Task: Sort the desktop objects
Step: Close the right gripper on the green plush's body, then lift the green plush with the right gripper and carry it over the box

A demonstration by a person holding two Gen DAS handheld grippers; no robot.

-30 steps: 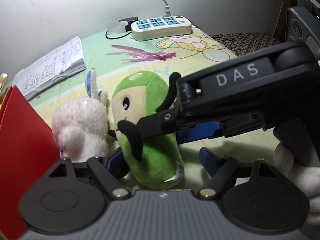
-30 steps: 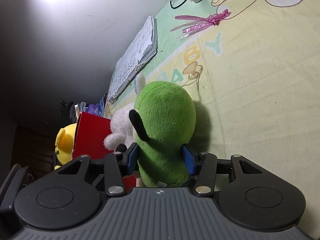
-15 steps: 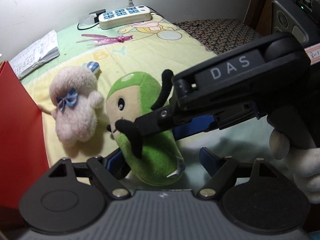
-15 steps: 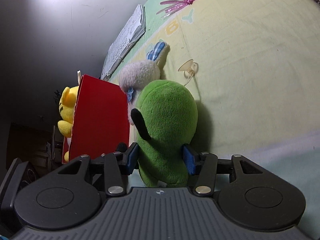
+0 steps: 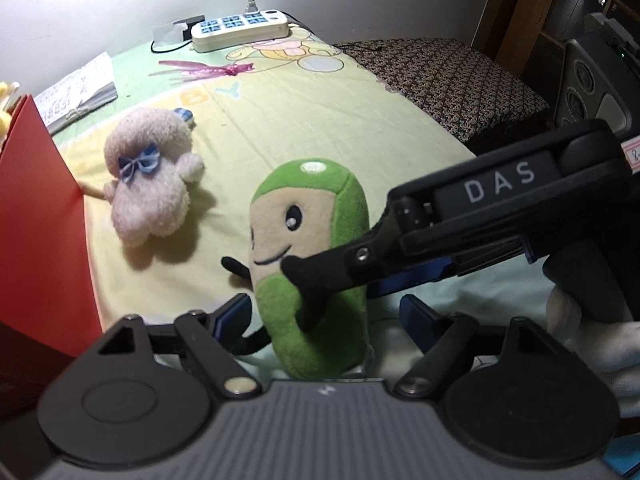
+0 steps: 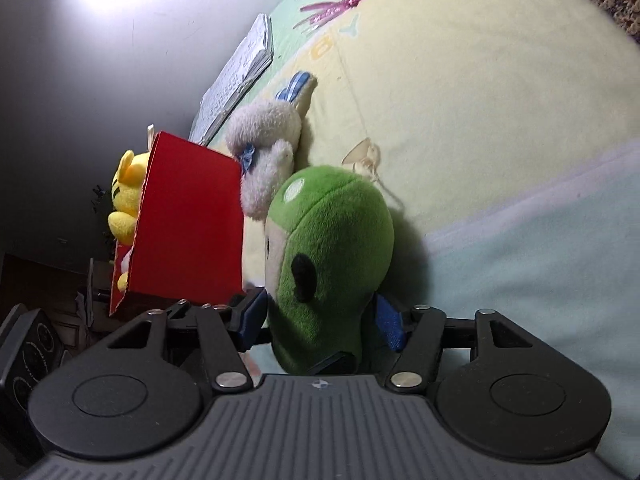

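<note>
Our right black two-finger gripper w/ blue pads (image 6: pixel 320 316) is clamped on the green plush toy w/ a beige face (image 6: pixel 332 264); one blue pad (image 6: pixel 252 316) presses each side of its lower body, jaws narrowed to the toy's width. In the left wrist view the same gripper (image 5: pixel 360 276) reaches in from the right, roughly level, marked "DAS", w/ our white-gloved hand (image 5: pixel 592 336) on its grip at far right. Our left black two-finger gripper w/ blue pads (image 5: pixel 324 316) sits low, jaws spread wide either side of the toy; whether its pads touch it, can't tell.
</note>
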